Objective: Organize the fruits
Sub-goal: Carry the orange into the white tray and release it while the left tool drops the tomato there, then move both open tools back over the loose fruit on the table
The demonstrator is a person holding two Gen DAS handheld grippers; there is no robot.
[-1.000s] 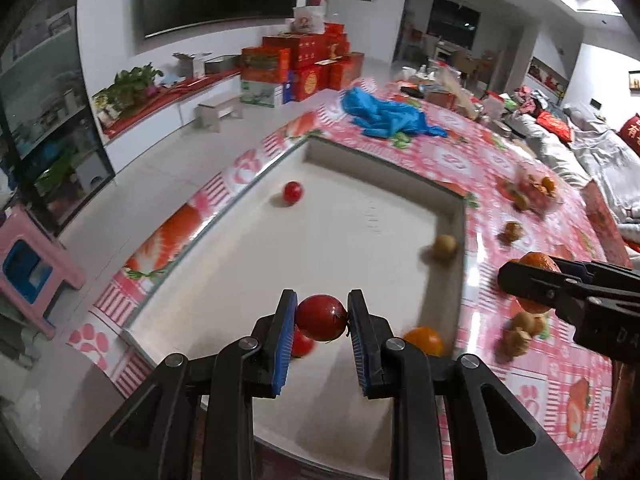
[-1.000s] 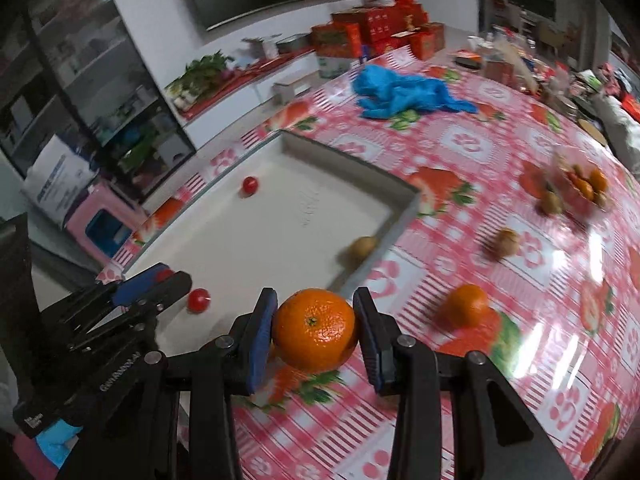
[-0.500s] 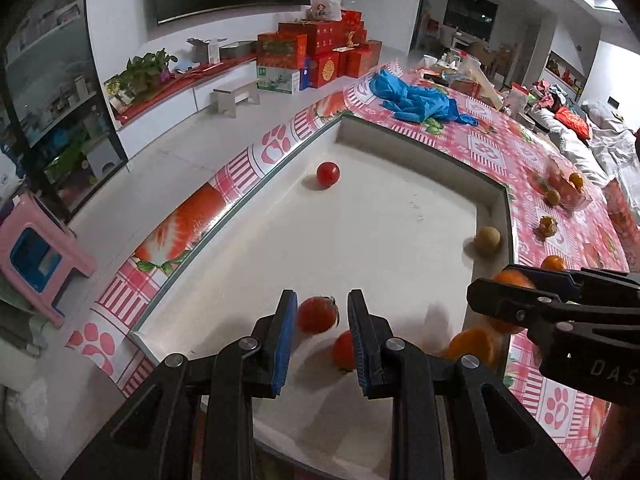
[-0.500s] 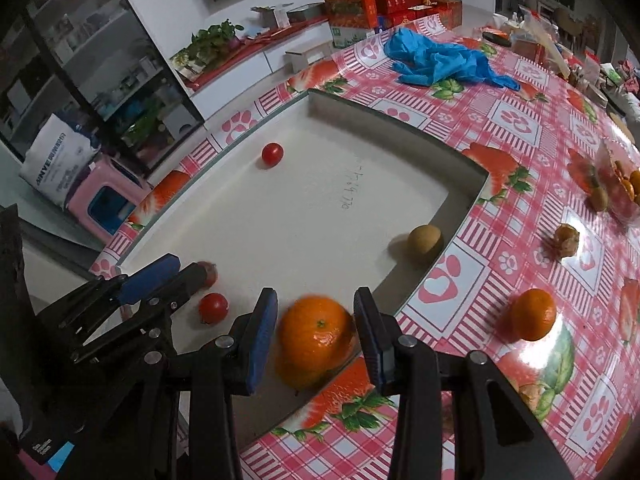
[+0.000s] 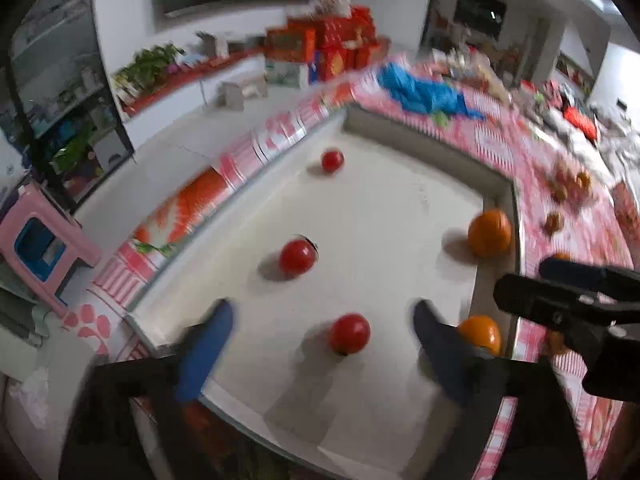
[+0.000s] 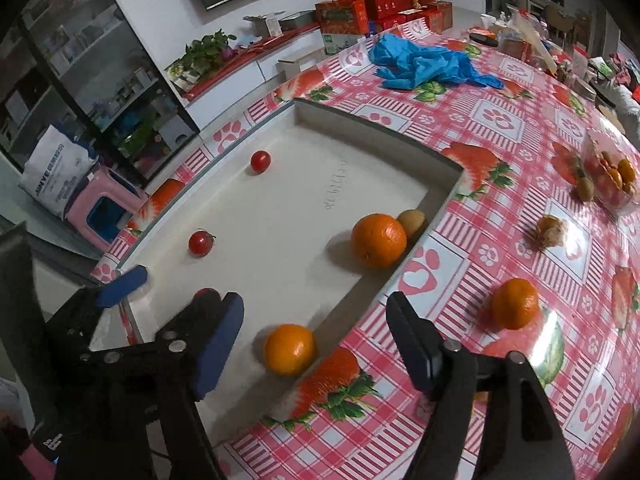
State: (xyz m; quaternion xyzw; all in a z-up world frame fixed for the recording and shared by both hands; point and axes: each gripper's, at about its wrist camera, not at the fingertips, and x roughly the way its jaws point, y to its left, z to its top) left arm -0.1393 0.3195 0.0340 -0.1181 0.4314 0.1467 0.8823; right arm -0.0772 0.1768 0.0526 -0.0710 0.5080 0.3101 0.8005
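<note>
A shallow white tray (image 5: 420, 140) (image 6: 380, 132) sits on the red checked tablecloth. Three red tomatoes (image 5: 298, 258) (image 5: 349, 334) (image 5: 332, 160) lie loose on its floor. Two oranges (image 6: 379, 240) (image 6: 289, 349) rest by its right wall, the farther one touching a kiwi (image 6: 412, 220). My left gripper (image 5: 322, 340) hovers over the tray's near end, its jaws opening wide; a tomato lies on the floor below them, unpressed. My right gripper (image 6: 316, 336) is above the tray's near right edge, jaws opening, nothing pressed. The nearer orange lies beneath it.
On the cloth to the right lie another orange (image 6: 514, 308), a brown knobbly fruit (image 6: 551, 231) and a clear box of fruit (image 6: 612, 176). Blue gloves (image 6: 424, 62) lie beyond the tray. A pink stool (image 6: 104, 212) stands on the floor at left.
Both grippers opened. The tomato dropped from the left jaws onto the tray floor. The orange left the right jaws, and an orange now rests by the kiwi.
</note>
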